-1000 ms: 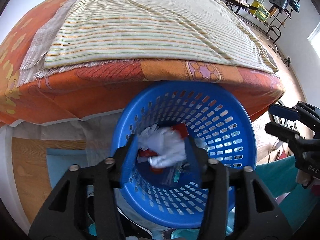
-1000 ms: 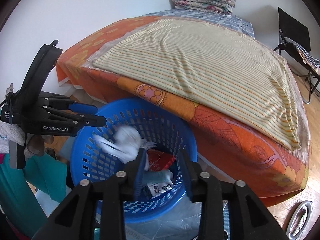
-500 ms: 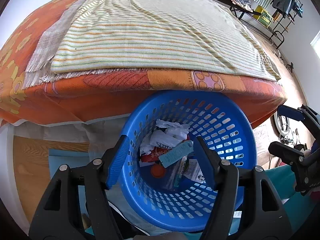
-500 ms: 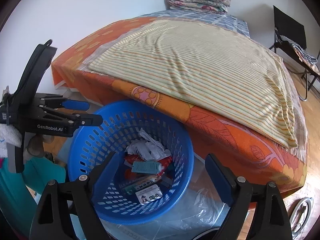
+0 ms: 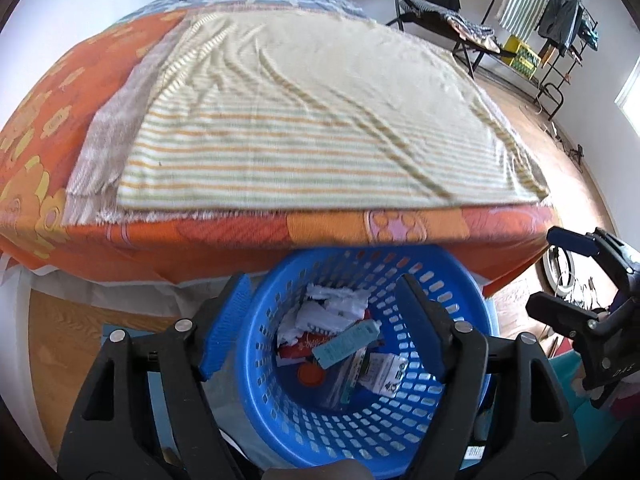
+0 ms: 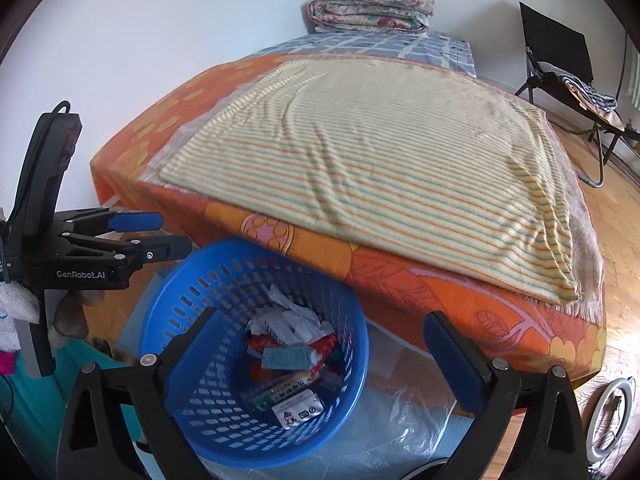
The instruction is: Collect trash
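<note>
A round blue perforated basket (image 5: pixel 472 408) (image 6: pixel 224 280) stands on the floor against the foot of the bed. It holds crumpled white paper (image 5: pixel 332 304) (image 6: pixel 292 316), a teal packet (image 5: pixel 344 344) (image 6: pixel 286 358), red wrappers and small cartons. My left gripper (image 5: pixel 322 320) is open and empty above the basket; it also shows in the right wrist view (image 6: pixel 160 232). My right gripper (image 6: pixel 320 344) is wide open and empty over the basket's right side; it also shows in the left wrist view (image 5: pixel 548 272).
The bed (image 6: pixel 440 280) has an orange flowered sheet and a striped blanket (image 5: pixel 300 128) (image 6: pixel 380 152), with a folded quilt (image 6: pixel 372 12) at its head. A black folding chair (image 6: pixel 560 64) and clothes rack (image 5: pixel 560 28) stand on the wood floor. Clear plastic (image 6: pixel 400 432) lies by the basket.
A second ago both grippers held white paper over the basket; both opened and the paper dropped in. Both have since risen and pulled back, and the right jaws spread wider.
</note>
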Tool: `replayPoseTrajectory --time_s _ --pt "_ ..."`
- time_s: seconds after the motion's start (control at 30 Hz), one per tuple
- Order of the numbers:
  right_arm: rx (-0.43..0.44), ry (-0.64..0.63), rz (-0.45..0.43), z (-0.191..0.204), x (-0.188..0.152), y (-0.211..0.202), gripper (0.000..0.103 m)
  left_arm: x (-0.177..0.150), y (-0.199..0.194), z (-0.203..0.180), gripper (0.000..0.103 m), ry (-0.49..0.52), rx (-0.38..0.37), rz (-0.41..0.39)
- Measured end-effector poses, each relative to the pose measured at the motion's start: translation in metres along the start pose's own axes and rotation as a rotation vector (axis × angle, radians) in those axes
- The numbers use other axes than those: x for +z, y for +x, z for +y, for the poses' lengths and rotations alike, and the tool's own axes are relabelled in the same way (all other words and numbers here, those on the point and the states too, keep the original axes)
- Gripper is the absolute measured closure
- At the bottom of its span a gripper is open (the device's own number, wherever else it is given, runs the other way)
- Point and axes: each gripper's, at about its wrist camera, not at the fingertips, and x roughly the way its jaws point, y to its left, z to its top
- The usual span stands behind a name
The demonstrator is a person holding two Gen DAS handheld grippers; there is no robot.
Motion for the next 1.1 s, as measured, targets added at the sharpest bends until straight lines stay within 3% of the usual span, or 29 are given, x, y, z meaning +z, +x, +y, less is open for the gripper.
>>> replayPoseTrajectory --time_s 0.67,1.1 --pt "-0.015 0.085 -0.123 -0.019 0.042 -0.027 0.000 0.051 -0.061 -0.014 0.017 -0.040 -0.022 -0.251" --pt "0.013 0.141 -0.198 -0.026 0.062 -0.045 0.000 0.063 -0.096 -0.020 0.010 -0.051 -0.015 -0.402"
